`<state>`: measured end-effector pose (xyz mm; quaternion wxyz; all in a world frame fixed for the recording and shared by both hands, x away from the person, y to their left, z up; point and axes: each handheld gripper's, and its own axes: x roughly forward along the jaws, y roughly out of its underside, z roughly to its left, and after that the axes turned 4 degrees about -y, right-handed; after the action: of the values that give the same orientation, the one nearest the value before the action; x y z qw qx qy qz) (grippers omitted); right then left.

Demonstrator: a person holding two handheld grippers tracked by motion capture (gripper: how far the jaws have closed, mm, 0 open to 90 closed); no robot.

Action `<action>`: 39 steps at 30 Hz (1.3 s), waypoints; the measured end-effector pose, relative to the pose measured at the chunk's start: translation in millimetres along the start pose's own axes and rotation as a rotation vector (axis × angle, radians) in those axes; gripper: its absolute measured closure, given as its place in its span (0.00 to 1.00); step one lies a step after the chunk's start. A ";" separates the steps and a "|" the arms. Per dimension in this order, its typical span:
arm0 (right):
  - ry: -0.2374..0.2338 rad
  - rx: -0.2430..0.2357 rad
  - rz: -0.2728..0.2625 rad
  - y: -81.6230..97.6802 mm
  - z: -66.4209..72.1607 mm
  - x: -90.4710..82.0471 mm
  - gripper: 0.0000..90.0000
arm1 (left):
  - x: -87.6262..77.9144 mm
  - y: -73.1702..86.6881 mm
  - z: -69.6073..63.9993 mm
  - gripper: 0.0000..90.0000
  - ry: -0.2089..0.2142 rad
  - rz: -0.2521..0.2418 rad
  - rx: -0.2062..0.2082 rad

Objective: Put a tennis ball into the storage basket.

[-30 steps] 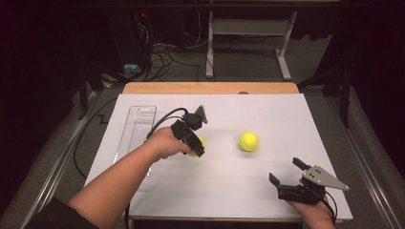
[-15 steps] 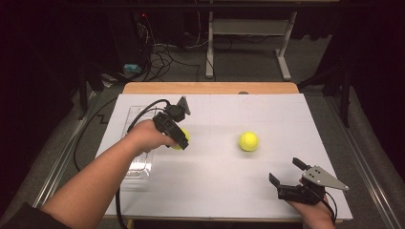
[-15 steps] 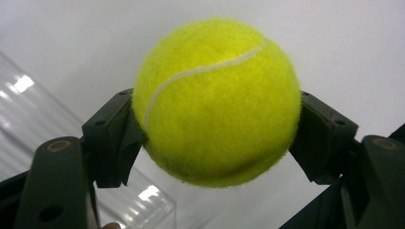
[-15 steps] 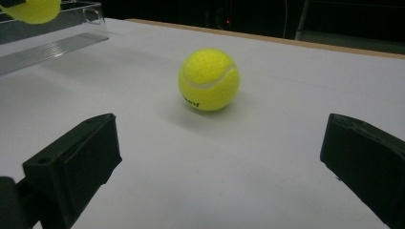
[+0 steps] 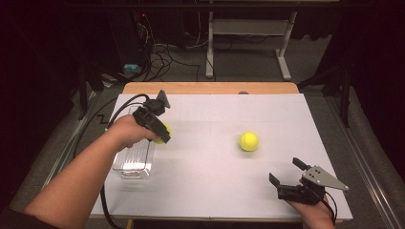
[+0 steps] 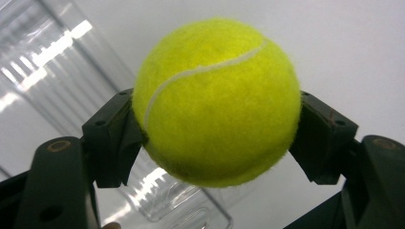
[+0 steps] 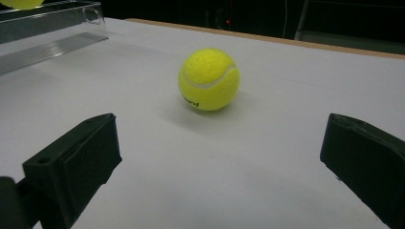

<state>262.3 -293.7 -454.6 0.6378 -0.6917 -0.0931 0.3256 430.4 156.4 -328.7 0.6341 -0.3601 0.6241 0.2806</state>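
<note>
Jaws of left gripper [image 5: 161, 135] clamp tennis ball [image 6: 217, 102] above clear tray [image 5: 133, 160].

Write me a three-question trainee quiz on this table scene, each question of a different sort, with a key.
1. True or false: the left gripper has its fingers closed on a tennis ball.
2. Multiple choice: where is the second tennis ball? A) inside the clear plastic container; B) lying free on the white table top; C) between the right gripper's fingers.
3. Fill in: the right gripper is ___ and holds nothing.

Key: 1 true; 2 B; 3 open.
</note>
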 end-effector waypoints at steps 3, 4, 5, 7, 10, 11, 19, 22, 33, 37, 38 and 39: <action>0.000 0.000 0.000 0.0 0.0 0.0 0.00 | -2.2 5.2 11.5 0.30 -0.008 -0.002 -0.029; 0.000 -0.001 0.001 0.0 -0.1 -0.1 0.00 | -2.5 6.5 14.2 0.30 -0.010 -0.003 -0.038; 0.000 -0.001 0.001 0.1 -0.2 -0.1 0.00 | -2.8 8.6 18.9 0.30 -0.014 -0.002 -0.049; 0.000 -0.003 0.002 0.1 -0.1 0.0 0.00 | -3.3 11.8 26.1 0.30 -0.021 0.005 -0.065; 0.000 -0.001 0.002 0.1 0.2 0.2 0.00 | -3.8 15.8 35.6 0.30 -0.029 0.012 -0.089; 0.000 -0.003 0.003 0.2 0.0 0.3 0.00 | -3.3 17.8 39.3 0.30 -0.033 0.009 -0.101; 0.001 -0.002 0.006 0.6 0.1 0.7 0.00 | 1.0 26.9 60.4 0.30 -0.062 0.029 -0.155; 0.001 -0.002 0.006 0.6 0.2 0.9 0.00 | 3.0 28.9 66.0 0.30 -0.069 0.032 -0.173; 0.000 0.001 0.009 1.4 0.3 1.7 0.00 | 25.3 23.5 66.9 0.29 -0.087 0.059 -0.176; 0.000 0.002 0.010 1.6 0.2 1.8 0.00 | 30.5 20.6 66.1 0.29 -0.105 0.065 -0.176; 0.001 0.001 0.010 1.7 0.1 1.8 0.00 | 31.0 20.3 66.4 0.29 -0.106 0.064 -0.177; 0.001 0.001 0.010 1.8 0.0 1.6 0.00 | 31.0 20.1 66.7 0.29 -0.107 0.065 -0.178</action>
<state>263.1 -293.1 -456.9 0.6367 -0.6919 -0.0890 0.3285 455.5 219.0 -364.2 0.6224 -0.3791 0.5733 0.3743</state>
